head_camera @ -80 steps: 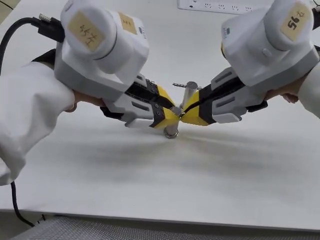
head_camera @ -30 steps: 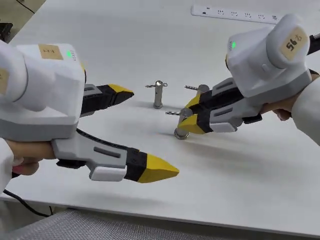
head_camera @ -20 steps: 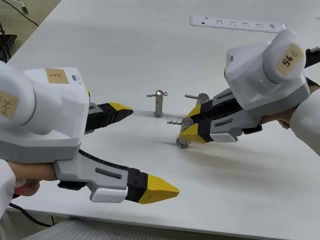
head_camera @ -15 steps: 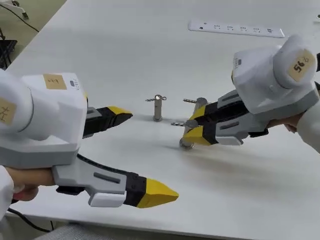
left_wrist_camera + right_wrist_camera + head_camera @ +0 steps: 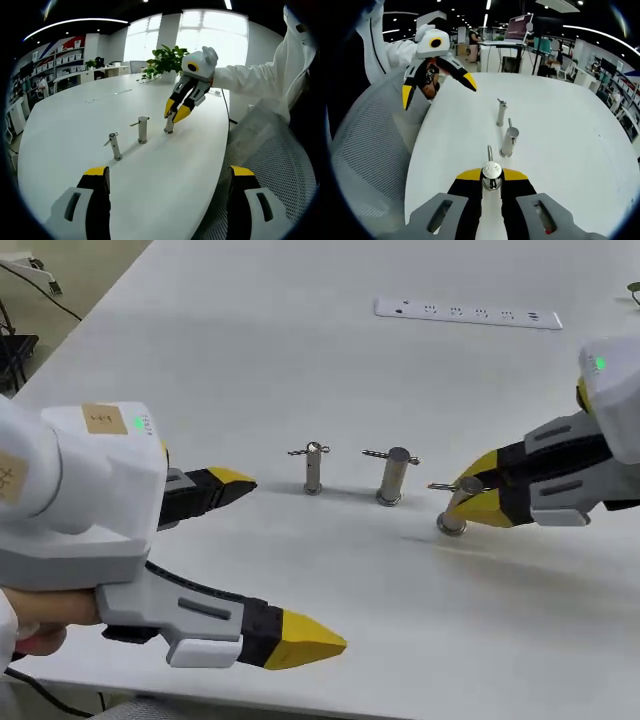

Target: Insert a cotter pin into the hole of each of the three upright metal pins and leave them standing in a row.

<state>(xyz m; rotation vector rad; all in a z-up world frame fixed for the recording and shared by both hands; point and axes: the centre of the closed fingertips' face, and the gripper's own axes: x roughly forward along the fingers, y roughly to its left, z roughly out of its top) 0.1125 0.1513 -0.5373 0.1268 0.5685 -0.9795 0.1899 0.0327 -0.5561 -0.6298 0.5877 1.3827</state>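
Head view: a white table bears three metal pins in a row, all upright, with a power strip lying well beyond them.
Row order: far-end pin nearest the left gripper, middle pin next, gripped pin at the other end – spaced apart, none touching.
Cotter pins: one cotter pin runs crosswise through the top of the middle pin, and a similar wire crosses the top of each of the other two.
Right gripper: jaws drawn in tight on the gripped pin just under its head, one yellow tip on each side; the pin's base sits on the table.
Right gripper view: the pin's round head lies between the two yellow tips, the other two pins standing in line beyond it.
Left gripper: jaws spread wide and holding nothing – it hangs above the table's near edge, well apart from the row.
Left gripper view: the spread jaws frame the whole row from the side, and a white sleeve runs back from the right gripper.
Background there: a potted plant at the table's far end and a mesh chair beside the table.
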